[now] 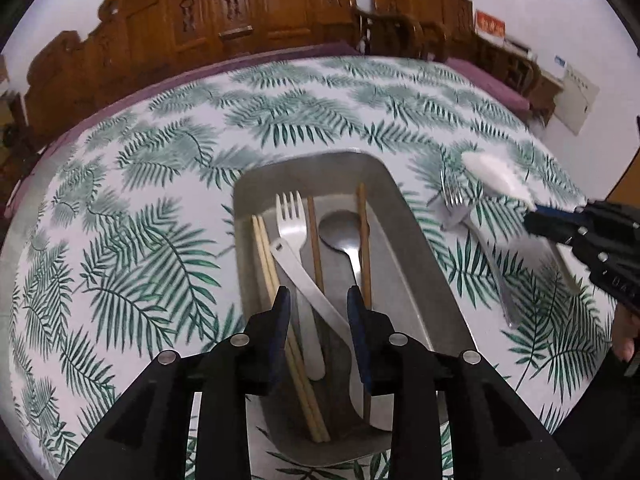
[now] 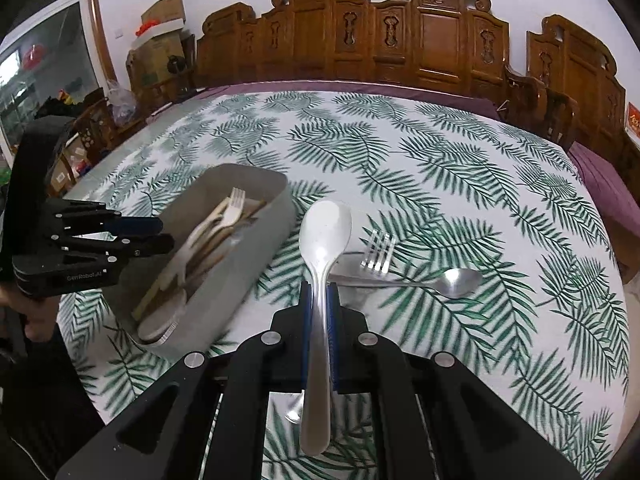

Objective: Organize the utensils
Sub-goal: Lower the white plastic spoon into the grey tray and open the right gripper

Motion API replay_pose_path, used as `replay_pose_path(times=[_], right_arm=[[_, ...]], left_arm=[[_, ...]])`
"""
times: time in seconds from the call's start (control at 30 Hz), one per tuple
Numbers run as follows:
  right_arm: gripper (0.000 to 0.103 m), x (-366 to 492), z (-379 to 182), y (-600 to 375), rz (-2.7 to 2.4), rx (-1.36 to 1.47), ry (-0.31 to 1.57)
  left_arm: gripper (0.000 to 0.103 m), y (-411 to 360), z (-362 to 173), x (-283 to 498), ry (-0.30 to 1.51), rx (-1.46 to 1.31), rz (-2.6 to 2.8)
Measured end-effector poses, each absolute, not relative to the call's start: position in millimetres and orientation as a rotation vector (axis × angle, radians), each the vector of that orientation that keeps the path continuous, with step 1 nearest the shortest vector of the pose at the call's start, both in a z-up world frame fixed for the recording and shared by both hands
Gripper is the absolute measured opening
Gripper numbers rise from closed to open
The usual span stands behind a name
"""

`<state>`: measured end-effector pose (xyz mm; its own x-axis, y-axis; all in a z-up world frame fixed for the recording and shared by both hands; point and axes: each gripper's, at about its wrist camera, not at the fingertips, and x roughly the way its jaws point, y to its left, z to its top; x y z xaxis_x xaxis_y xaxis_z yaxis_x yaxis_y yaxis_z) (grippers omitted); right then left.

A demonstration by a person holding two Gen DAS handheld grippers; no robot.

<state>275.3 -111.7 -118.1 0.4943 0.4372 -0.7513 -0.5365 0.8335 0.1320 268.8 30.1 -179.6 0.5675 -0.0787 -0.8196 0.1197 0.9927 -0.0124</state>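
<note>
A grey metal tray (image 1: 416, 236) holds a white fork (image 1: 294, 220), a white knife (image 1: 308, 276), a metal spoon (image 1: 340, 228) and several chopsticks (image 1: 272, 272). My left gripper (image 1: 319, 300) is open and empty just above the tray's near end. My right gripper (image 2: 320, 292) is shut on a white spoon (image 2: 325, 232) and holds it above the table, right of the tray (image 2: 256, 256); it also shows in the left wrist view (image 1: 496, 174). A metal fork (image 2: 378, 250) and a metal spoon (image 2: 458, 282) lie on the tablecloth below it.
The table has a white cloth with green fern leaves (image 2: 440, 184). Carved wooden chairs (image 2: 400, 36) stand along the far edge. Boxes and clutter (image 2: 156, 40) sit at the back left. The left gripper (image 2: 116, 236) shows beside the tray in the right wrist view.
</note>
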Motion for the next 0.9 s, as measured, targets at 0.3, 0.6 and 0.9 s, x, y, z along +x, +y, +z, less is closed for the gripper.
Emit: replay_pose_path(times=[0.3, 0.6, 0.9], right_arm=[[0.009, 272, -103, -69, 0.610, -0.138, 0.825], [0.009, 278, -101, -19, 0.666, -0.117, 0.835], [0.009, 293, -124, 25, 0.682, -0.067, 0.904]], left_arm=[[0.028, 57, -165, 255, 0.877, -0.069, -0.123], [0.028, 82, -163, 247, 0.852, -0.068, -0.081], [0.028, 104, -155, 241, 0.831, -0.082, -0.048]])
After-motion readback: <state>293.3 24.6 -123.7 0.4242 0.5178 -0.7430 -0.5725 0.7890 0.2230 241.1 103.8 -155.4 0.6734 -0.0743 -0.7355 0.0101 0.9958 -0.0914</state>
